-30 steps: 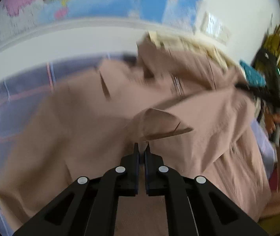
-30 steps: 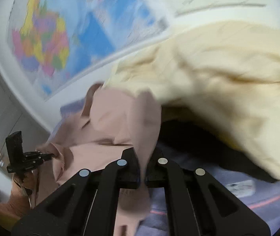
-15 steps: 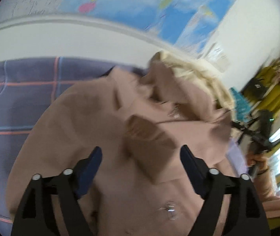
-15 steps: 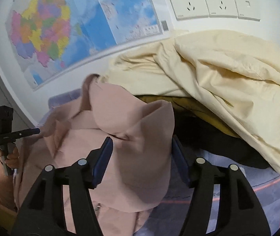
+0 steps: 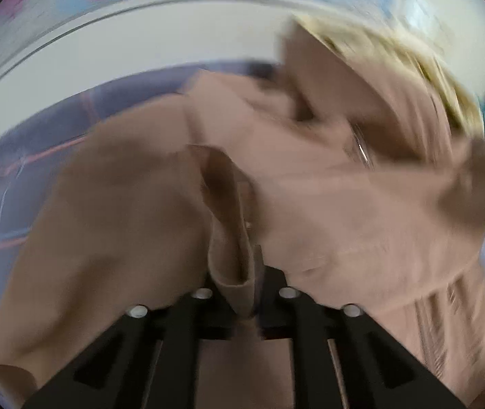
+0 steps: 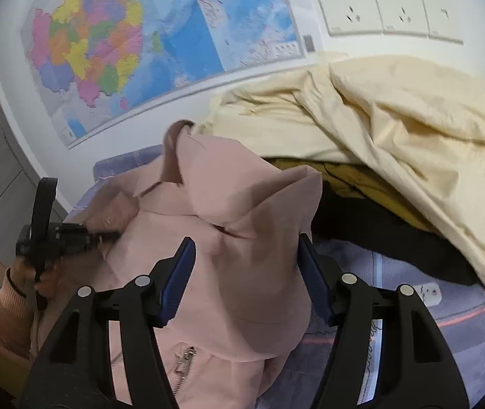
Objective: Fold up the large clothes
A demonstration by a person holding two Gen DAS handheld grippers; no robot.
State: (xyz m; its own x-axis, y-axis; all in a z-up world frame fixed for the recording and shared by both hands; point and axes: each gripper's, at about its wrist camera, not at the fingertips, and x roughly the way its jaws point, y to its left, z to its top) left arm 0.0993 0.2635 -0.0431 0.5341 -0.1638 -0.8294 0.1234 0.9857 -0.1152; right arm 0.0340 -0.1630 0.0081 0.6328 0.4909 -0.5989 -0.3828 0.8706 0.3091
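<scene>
Pinching a soft tan fold between its black fingers, the left gripper (image 5: 242, 289) is sitting clamped tight on the pink jacket (image 6: 229, 225), whose matte cloth is bunching into a narrow ridge right at the tips. The right gripper (image 6: 246, 272) is hovering over the same garment with its blue-padded jaws standing well apart, a rounded flap of fabric lying between them untouched. Near its left finger a metal zipper (image 6: 184, 358) is glinting. Underneath, a purple plaid bedsheet (image 6: 447, 334) is spreading flat. Farther right, a crumpled cream sheet (image 6: 396, 119) is heaping up in loose folds, and beyond it a glossy coloured map (image 6: 140, 41) is covering the wall.
</scene>
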